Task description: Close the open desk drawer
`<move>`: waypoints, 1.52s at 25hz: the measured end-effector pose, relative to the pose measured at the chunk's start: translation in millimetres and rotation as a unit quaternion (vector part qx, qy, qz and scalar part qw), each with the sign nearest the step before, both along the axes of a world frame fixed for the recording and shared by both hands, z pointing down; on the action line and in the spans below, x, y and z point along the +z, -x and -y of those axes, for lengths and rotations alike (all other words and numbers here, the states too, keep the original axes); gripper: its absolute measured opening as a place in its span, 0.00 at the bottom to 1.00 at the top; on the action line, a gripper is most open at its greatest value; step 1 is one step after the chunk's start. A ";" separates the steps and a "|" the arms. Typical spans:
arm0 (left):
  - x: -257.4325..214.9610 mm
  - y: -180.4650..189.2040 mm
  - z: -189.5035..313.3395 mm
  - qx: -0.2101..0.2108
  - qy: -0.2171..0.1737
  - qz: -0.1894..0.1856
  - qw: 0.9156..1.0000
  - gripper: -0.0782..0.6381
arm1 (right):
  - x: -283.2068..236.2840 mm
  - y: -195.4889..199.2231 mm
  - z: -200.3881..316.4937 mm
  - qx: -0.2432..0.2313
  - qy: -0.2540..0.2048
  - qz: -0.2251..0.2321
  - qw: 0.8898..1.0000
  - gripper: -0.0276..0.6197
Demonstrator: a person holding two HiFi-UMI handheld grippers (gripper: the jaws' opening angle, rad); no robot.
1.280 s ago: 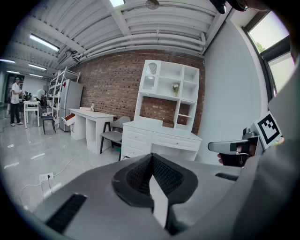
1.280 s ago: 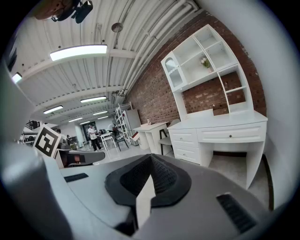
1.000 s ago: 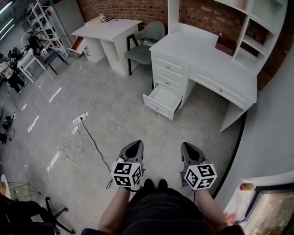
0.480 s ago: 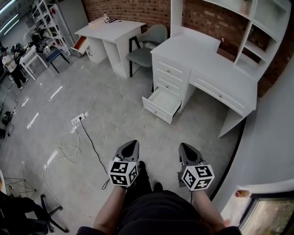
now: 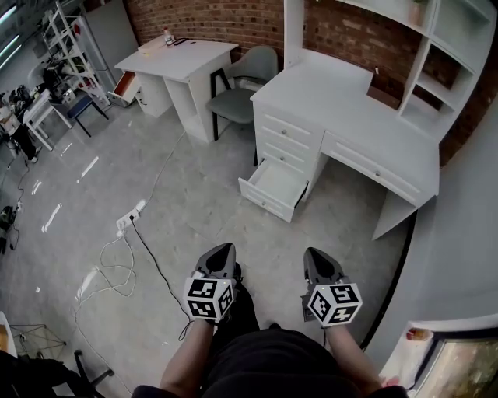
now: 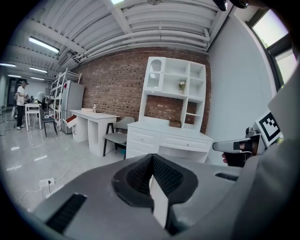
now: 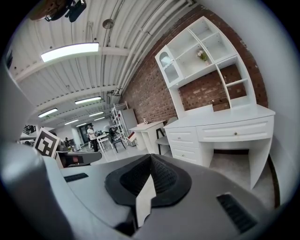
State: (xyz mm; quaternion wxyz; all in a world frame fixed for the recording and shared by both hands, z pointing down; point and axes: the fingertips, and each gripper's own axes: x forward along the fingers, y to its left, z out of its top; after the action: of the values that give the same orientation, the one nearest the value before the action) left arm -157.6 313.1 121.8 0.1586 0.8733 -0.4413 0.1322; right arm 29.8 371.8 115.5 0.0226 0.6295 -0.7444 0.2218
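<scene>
White drawer [image 5: 274, 185] is seen pulled out at the bottom of a three-drawer stack, under the left end of the white tabletop [image 5: 342, 101]. The two drawers above it are shut flush. The open drawer is well apart from both claws, with grey floor [image 5: 202, 202] lying between.

Left claw [image 5: 221, 255] and right claw [image 5: 316, 258] are held low, side by side, pointed roughly toward the drawer stack. In the left gripper view the left claw [image 6: 151, 164] is shown with jaws pressed together and nothing between them. The right claw [image 7: 150, 161] is shown the same way in the right gripper view.

A black cable [image 5: 159, 253] is laid from a white power strip [image 5: 130, 218] across the floor and passes just left of the left claw. A grey chair [image 5: 243, 78] is parked between the drawer stack and a second tabletop [image 5: 180, 56], near the brick wall [image 5: 218, 17]. A white shelf unit [image 5: 436, 39] is mounted over the first tabletop. Metal racking [image 5: 70, 39] is noted at far left.
</scene>
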 end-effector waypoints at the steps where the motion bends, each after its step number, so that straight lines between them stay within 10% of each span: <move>1: 3.3 1.8 13.9 0.004 0.001 -0.001 1.000 0.12 | 2.7 2.0 12.9 0.005 0.001 -0.001 1.000 0.05; 17: 31.6 63.5 267.6 0.070 0.048 -0.012 0.996 0.12 | 20.4 57.9 239.7 0.100 0.051 0.002 0.994 0.05; 38: 77.8 7.7 384.7 0.141 0.098 0.017 0.985 0.12 | 55.7 -1.5 333.1 0.194 0.090 0.025 0.977 0.05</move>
State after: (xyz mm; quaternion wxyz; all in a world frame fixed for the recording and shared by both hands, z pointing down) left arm -165.3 -71.6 199.6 0.2159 0.9044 -0.3014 0.2113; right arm 31.3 38.7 171.2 0.0168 0.7511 -0.5857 0.3041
